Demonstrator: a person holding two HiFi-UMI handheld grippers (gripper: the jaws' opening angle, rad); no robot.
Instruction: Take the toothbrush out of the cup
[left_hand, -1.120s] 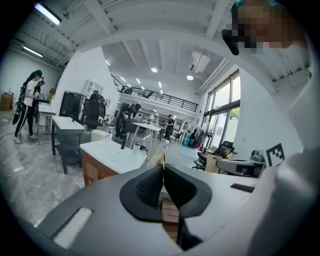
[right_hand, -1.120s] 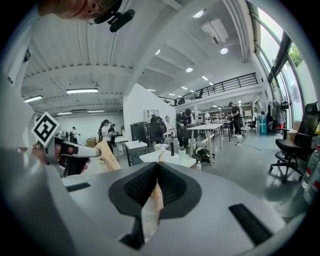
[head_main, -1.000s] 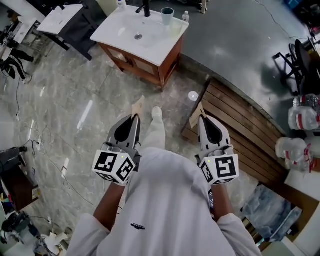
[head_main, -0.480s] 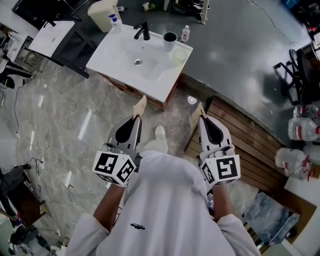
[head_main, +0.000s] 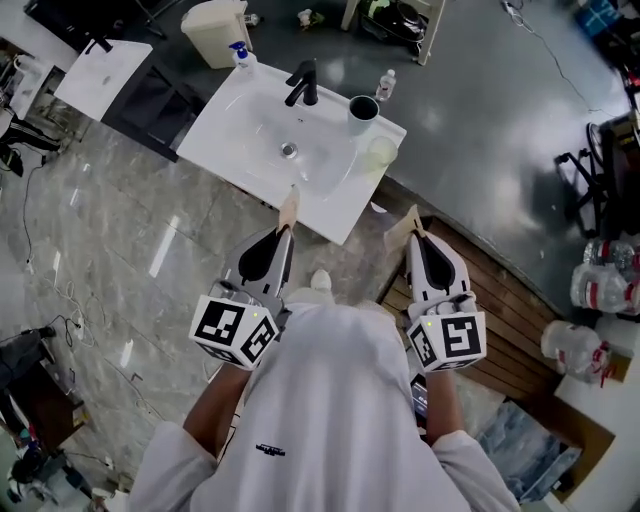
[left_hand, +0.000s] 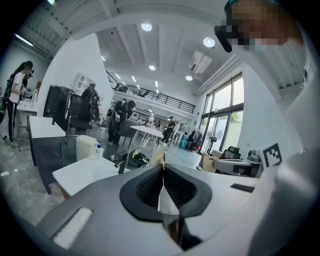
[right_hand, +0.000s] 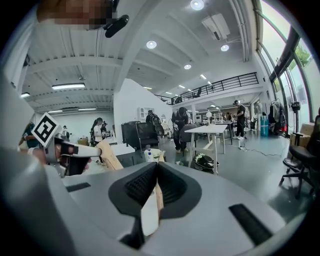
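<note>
I judge this to be the approach: neither gripper is near the cup yet. It stands in the upper middle of the head view, at the back right corner of the sink, just right of the tap and near a small bottle.

The left gripper sits over the near edge of the sink, and the right gripper is off its right side, above the floor. Both have their jaws pressed together with nothing between them. Each gripper's own view shows the pads meeting at the tips, left and right.

To do this well, I would:
- bring the right gripper forward, since it is on the cup's side;
- part its jaws before it gets over the cup;
- come down from above onto the handle, not the rim;
- keep the left gripper ready to steady the cup, which looks light enough to tip or slide on the smooth top;
- lift straight up so the brush does not drag the cup over.

The cup is dark and round and stands upright with its mouth open to the camera. The toothbrush is too small to make out from here, so I cannot tell which way it leans. A pale round thing lies just beside the cup, nearer me, and I should stay clear of it.
</note>
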